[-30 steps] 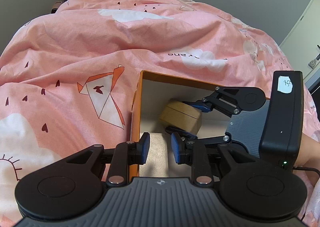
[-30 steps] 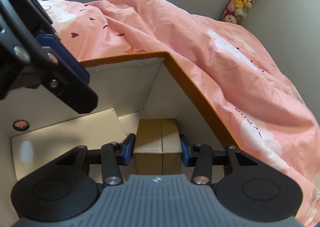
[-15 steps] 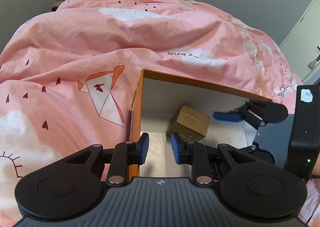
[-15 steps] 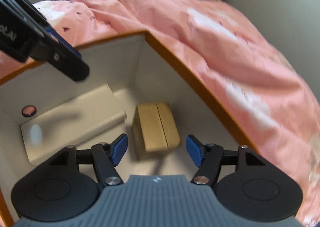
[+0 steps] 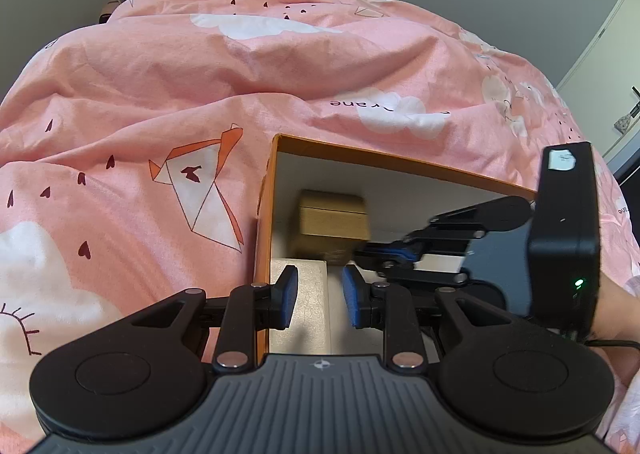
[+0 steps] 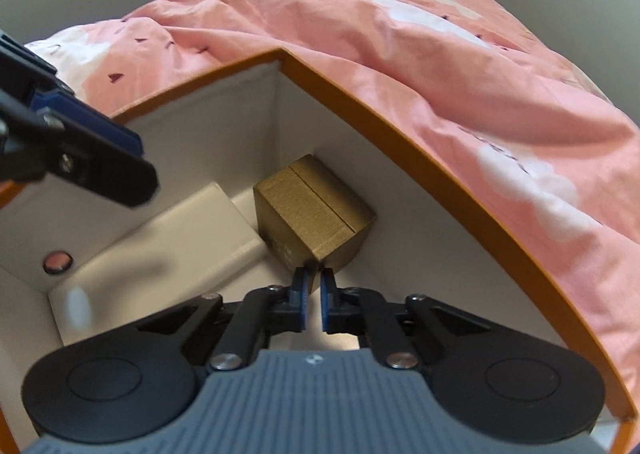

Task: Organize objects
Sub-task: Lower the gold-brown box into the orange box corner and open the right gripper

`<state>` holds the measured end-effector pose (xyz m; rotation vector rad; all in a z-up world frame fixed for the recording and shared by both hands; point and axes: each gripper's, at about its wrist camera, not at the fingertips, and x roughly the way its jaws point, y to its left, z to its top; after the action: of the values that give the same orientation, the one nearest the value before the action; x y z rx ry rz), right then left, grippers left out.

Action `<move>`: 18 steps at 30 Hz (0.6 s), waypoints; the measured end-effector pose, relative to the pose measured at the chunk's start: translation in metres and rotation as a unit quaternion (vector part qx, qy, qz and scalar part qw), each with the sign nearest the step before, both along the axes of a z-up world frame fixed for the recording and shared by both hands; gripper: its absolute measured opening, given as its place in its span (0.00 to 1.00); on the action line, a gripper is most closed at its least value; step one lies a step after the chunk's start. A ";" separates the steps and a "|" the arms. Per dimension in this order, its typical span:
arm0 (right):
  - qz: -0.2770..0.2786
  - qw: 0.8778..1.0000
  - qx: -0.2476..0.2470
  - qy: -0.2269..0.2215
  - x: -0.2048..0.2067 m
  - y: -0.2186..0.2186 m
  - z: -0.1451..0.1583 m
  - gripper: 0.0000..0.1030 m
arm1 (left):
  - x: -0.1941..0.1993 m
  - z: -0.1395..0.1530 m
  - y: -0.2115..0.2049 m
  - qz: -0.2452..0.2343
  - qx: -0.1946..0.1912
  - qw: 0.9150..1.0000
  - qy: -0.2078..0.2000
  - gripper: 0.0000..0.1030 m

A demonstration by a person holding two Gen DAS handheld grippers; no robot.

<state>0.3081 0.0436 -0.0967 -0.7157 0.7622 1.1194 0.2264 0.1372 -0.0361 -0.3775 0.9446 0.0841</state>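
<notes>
Inside orange-rimmed box point(image 6: 400, 122): blocky brown case point(image 6: 316, 214), brushed-grain, seamed.

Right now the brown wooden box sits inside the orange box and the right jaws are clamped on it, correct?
Not quite. The brown wooden box does sit inside the orange box, but the right gripper is not clamped on it: the right wrist view shows its jaws shut on nothing, just short of the box's near corner.

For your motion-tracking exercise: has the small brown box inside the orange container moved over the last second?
Yes. The brown box has shifted into the corner of the orange container, freed from the now-shut right gripper, which sits just before it.
</notes>
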 end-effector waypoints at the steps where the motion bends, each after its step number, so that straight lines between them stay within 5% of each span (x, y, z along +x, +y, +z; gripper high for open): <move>1: 0.006 1.000 0.002 -0.002 -0.002 0.003 -0.001 0.02 | 0.000 0.000 0.000 0.000 0.000 1.000 0.000 0.30; 9: 0.034 0.999 0.012 -0.011 -0.013 0.021 -0.004 0.00 | 0.001 -0.002 0.001 0.003 -0.005 1.000 0.000 0.30; 18: -0.006 1.000 0.024 -0.001 -0.015 -0.004 0.021 0.04 | -0.012 0.013 -0.011 -0.005 0.001 1.000 -0.021 0.30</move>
<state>0.2934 0.0397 -0.0758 -0.6713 0.7348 1.1221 0.2147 0.1264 -0.0235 -0.3714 0.9043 0.0676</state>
